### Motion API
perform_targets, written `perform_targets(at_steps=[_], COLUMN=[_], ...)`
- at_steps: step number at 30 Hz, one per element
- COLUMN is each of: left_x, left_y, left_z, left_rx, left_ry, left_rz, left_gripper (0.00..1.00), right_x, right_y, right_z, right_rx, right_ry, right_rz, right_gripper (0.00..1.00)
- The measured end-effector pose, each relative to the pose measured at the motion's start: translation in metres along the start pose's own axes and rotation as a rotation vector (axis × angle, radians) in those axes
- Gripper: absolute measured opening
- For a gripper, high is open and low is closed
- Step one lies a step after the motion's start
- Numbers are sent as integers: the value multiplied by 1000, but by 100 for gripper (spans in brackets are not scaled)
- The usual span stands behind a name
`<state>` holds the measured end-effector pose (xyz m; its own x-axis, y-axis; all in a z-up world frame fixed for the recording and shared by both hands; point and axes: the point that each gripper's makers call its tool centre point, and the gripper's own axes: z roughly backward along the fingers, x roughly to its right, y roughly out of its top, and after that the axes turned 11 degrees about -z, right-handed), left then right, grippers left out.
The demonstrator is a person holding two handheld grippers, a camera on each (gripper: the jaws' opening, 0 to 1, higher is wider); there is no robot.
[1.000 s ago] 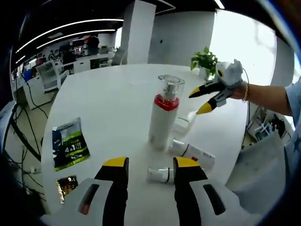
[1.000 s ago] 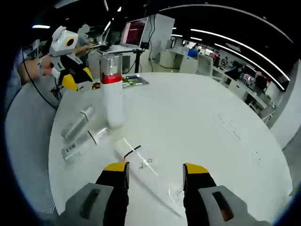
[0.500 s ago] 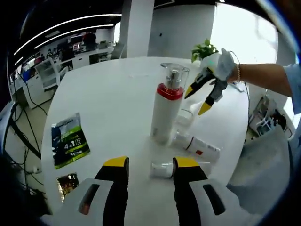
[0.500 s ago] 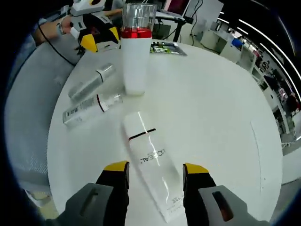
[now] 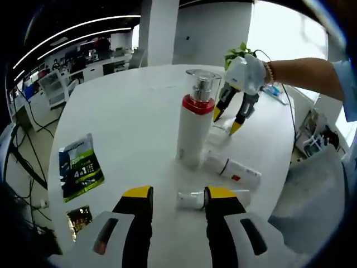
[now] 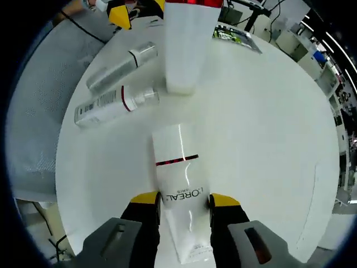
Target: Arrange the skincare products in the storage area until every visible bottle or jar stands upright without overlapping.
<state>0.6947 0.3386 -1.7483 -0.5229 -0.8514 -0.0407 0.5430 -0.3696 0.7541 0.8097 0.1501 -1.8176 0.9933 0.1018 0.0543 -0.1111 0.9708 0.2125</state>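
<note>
Right gripper [image 6: 181,200] has dropped down, jaws now closing around the lying tube [image 6: 178,184]; left gripper [image 5: 178,196] is idling open.

**Bright daylight on the white table, heavy fisheye bend at the edges**

Daylight pours in from the big window [image 5: 290,39], blown out to pure white, with no detail in it. Long ceiling strip lights [image 5: 72,34] curve like bows, bent by the lens. The white table [image 5: 134,117] is evenly lit and bright; shadows under the tall pump bottle [image 5: 193,125] are faint and soft. In the right gripper view, a glare streak runs down the glossy white tube [image 6: 179,167], and the table rim bulges round. The office in the background is dimmer and slightly soft. Centres are sharp; edges smear and darken.
</note>
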Motion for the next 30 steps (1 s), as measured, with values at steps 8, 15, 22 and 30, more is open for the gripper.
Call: perform_targets(at_steps=[8, 15, 22, 30], left_x=[1, 2, 0, 5], left_y=[0, -1, 1, 3], left_z=[-2, -3, -2, -2], left_rx=[-4, -13, -2, 10], left_ry=[-7, -10, -3, -35], left_rz=[-1, -14, -19, -3], left_gripper=[32, 32, 32, 32], right_x=[-3, -6, -16, -33], right_y=[0, -1, -4, 1], right_z=[-1, 0, 5, 26], right_rx=[-38, -71, -37, 47], right_ry=[-1, -32, -70, -123], right_rz=[24, 46, 42, 54], right_gripper=[25, 20, 19, 19])
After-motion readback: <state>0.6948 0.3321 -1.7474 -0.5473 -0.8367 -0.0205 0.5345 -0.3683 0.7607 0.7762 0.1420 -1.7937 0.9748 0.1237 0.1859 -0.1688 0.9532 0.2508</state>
